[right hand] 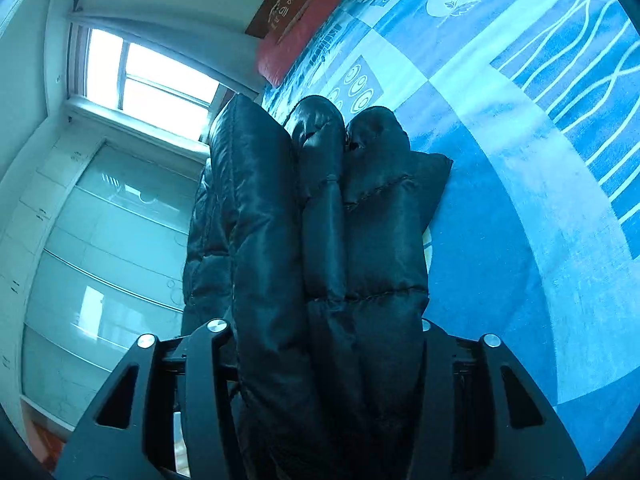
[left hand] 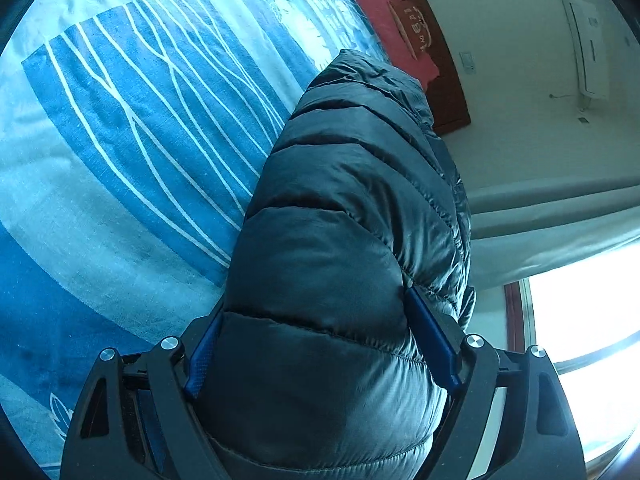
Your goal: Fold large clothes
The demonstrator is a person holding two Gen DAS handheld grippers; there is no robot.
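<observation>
Both wrist views look closely along the jacket [left hand: 340,240] toward the bed [right hand: 500,200].

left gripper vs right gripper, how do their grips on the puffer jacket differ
The left gripper clamps one broad quilted section of the puffer jacket, and its blue finger pads show on both sides. The right gripper squeezes several stacked folds of the jacket, which hide its pads. Behind the left one the jacket is a single smooth mound; behind the right it splits into separate puffy rolls. Both are shut on the jacket above the blue bedspread.

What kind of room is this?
Most likely a bedroom: a bed with a blue patterned bedspread, a pink pillow against a wooden headboard, and a window.
</observation>
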